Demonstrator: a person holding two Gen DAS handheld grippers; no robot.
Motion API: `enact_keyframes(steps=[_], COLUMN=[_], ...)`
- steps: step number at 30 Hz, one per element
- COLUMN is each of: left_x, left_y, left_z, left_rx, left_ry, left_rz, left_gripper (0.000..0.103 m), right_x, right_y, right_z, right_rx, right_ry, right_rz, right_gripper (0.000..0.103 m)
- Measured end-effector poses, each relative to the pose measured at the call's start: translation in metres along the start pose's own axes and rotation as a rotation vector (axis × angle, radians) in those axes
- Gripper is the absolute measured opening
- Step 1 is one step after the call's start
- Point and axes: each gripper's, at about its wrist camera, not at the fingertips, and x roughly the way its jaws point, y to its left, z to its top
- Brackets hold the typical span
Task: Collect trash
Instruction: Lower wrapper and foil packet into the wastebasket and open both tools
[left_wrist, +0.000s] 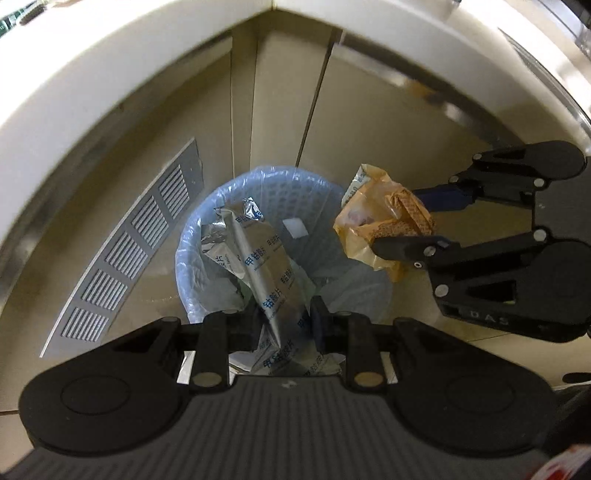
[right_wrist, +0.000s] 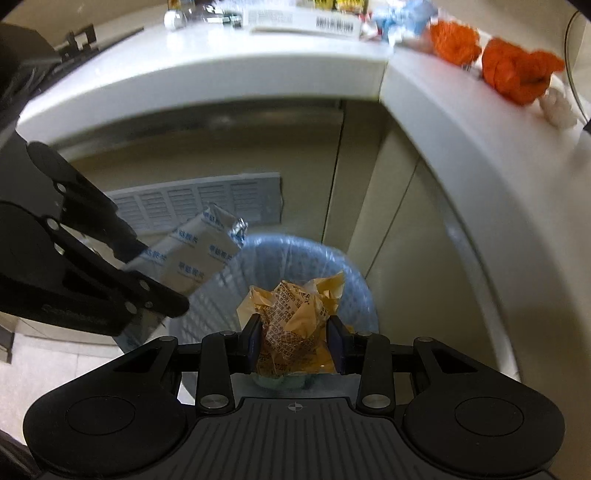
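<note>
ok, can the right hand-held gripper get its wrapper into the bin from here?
Probably yes. The right hand-held gripper holds the wrapper over the open bin, nothing between; the foil pouch sits off to the side.

Both grippers read matt black with blue pads. My left gripper (left_wrist: 284, 325) carries a silver foil packet (left_wrist: 258, 258) printed in blue characters. My right gripper (right_wrist: 297, 341) carries a crumpled yellow-orange wrapper (right_wrist: 295, 314) with brown print. The bin (left_wrist: 295, 184) is pale lattice plastic under a translucent blue liner. Grey slatted vent panel (left_wrist: 125, 251) at left. White countertop (right_wrist: 229, 70); two orange yarn clumps (right_wrist: 517, 70) far right.
</note>
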Motion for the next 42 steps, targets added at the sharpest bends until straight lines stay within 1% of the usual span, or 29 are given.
enact_keyframes(steps=[5,11,22,28,29,32,33,42], left_x=[0.017,0.032,0.036,0.037,0.038,0.042,0.043,0.038], left_y=[0.001,0.001,0.003,0.004,0.004,0.003,0.002,0.006], left_z=[0.005,0.009,0.009,0.011,0.011,0.014,0.014,0.014], left_rx=[-0.010,-0.029,-0.067,-0.074,-0.076,-0.065,-0.058,-0.083], left_ry=[0.020,0.045,0.053,0.050,0.050,0.048,0.044,0.038], left_rz=[-0.002,0.003,0.005,0.006,0.007,0.032,0.038,0.043], left_gripper=[0.024,0.024,0.024,0.024,0.025,0.033,0.038,0.039], right_x=[0.017,0.034,0.046,0.042,0.041,0.042,0.042,0.042], right_y=[-0.002,-0.002,-0.004,-0.004,-0.004,-0.005,-0.006,-0.010], right_z=[-0.004,-0.002,0.002,0.002,0.002,0.002,0.002,0.001], right_rx=[0.017,0.050,0.048,0.050,0.051,0.054,0.056,0.052], right_ry=[0.034,0.084,0.105,0.105,0.105,0.107,0.108,0.107], right_rz=[-0.002,0.001,0.009,0.007,0.006,0.003,0.002,0.004], right_gripper=[0.038,0.038,0.038,0.038,0.038,0.038,0.038,0.038])
